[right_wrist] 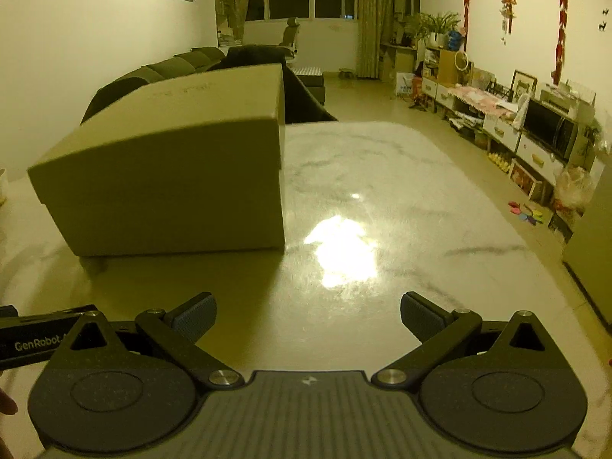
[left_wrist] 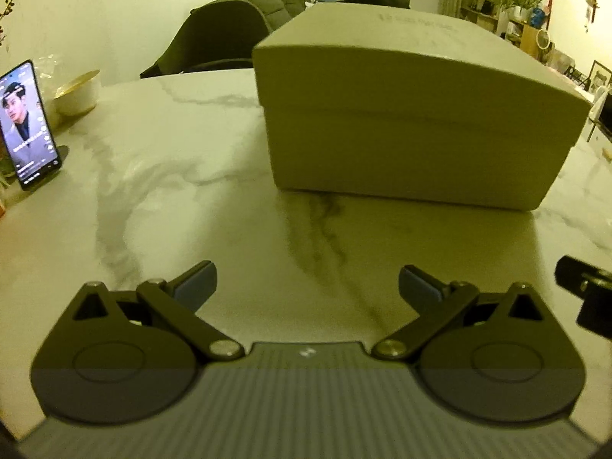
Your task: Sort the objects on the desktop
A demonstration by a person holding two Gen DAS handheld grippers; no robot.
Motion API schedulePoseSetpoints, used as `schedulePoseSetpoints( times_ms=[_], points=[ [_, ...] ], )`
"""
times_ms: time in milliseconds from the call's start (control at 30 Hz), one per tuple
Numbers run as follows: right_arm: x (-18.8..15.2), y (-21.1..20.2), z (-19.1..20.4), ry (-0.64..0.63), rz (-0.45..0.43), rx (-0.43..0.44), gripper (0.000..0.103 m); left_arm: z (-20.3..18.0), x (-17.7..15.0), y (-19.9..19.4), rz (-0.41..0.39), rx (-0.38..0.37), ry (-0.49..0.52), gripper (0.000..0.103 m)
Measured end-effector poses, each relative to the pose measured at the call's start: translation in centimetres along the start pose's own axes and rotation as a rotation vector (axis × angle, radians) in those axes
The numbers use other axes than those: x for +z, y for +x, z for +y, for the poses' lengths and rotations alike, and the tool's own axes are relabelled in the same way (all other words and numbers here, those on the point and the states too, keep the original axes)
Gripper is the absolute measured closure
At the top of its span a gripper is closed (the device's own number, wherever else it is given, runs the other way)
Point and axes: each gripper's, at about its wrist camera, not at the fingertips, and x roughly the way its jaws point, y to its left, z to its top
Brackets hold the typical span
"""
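Print on box (left_wrist: 417,30) lid too blurred to read. Box closed, contents hidden. Phone (left_wrist: 28,126) cut by left edge in left wrist view; screen text too small. Bowl (left_wrist: 78,91) interior unseen. Other gripper (right_wrist: 34,334) clipped at left edge in right wrist view, its lettering partly covered.

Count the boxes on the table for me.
1. The closed box stands on the marble table, ahead of the left gripper and ahead-left of the right gripper. Anything behind it is hidden.
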Motion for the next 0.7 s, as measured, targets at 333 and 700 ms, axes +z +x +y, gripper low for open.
schedulePoseSetpoints(
  times_ms=[333, 700],
  points=[
    [-1.3, 3.9, 1.1, -0.046, 0.007, 0.006, 0.000, -0.2, -0.5, 1.2, -0.059, 0.007, 0.017, 0.000],
    [-0.7, 5.9, 1.2, -0.050, -0.017, 0.003, 0.000, 0.3, 0.0, 2.3, -0.083, -0.036, -0.017, 0.000]
  ],
)
